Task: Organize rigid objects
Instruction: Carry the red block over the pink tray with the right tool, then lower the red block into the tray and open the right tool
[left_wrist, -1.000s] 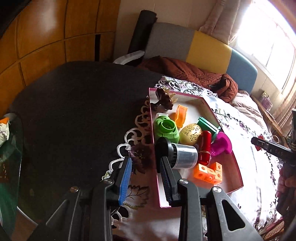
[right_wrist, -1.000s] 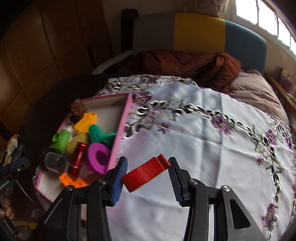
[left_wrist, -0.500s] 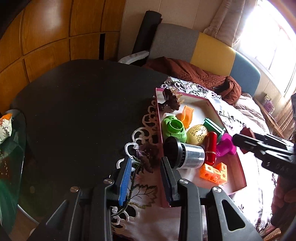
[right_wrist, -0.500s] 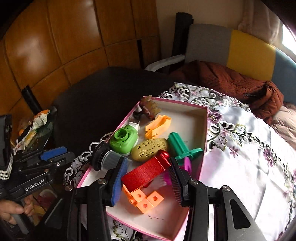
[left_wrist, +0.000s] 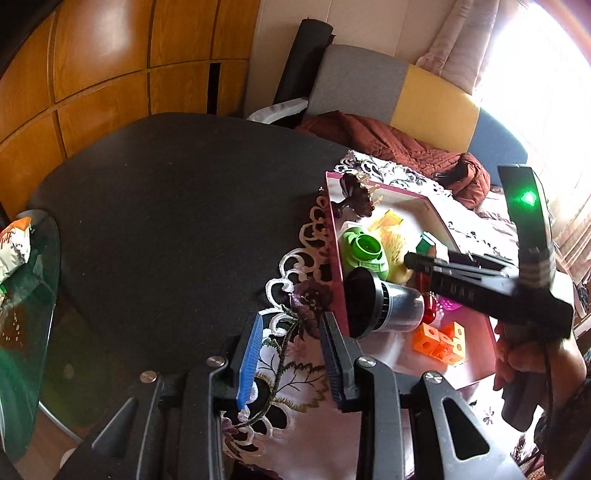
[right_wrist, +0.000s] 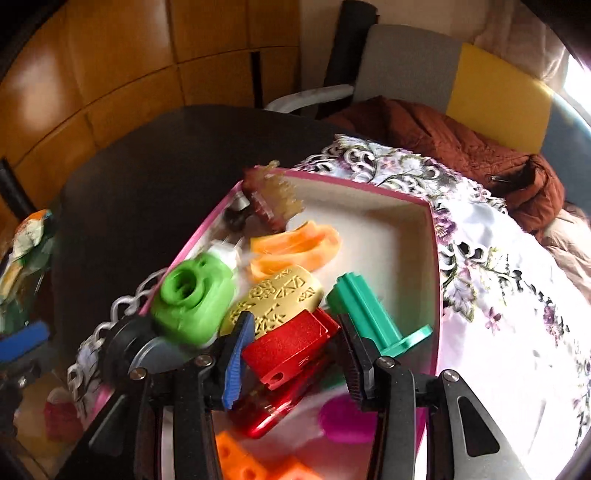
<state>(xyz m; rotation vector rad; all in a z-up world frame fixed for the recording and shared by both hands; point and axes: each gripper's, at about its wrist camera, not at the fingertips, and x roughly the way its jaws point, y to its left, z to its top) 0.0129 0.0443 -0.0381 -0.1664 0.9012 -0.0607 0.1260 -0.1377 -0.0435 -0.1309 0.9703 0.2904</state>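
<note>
Right gripper (right_wrist: 295, 354) pinches a red block (right_wrist: 291, 349) between its fingers and holds it low over the pink-rimmed tray (right_wrist: 434, 295), above the items already lying in it. Tray contents, seen from the right wrist: a green camera-shaped toy (right_wrist: 194, 295) at the left wall, a cream patterned egg (right_wrist: 277, 299) beside it, an orange clip (right_wrist: 295, 249) behind the egg, a teal flanged peg (right_wrist: 373, 314) on the right, a glossy red cylinder (right_wrist: 273, 410) directly below the held block, a magenta piece (right_wrist: 345, 421), and orange cubes (right_wrist: 255, 465) at the near edge. A brown comb-like figure (right_wrist: 271, 201) sits at the far left corner.

Left gripper (left_wrist: 291, 354) is nearly closed with nothing between its fingers; it hangs over the floral lace cloth (left_wrist: 295, 373), just outside the tray's near left wall. A black-capped grey cylinder (left_wrist: 384, 304) lies in the tray next to it. The tray rests on the cloth at the edge of a dark table (left_wrist: 177, 221).
</note>
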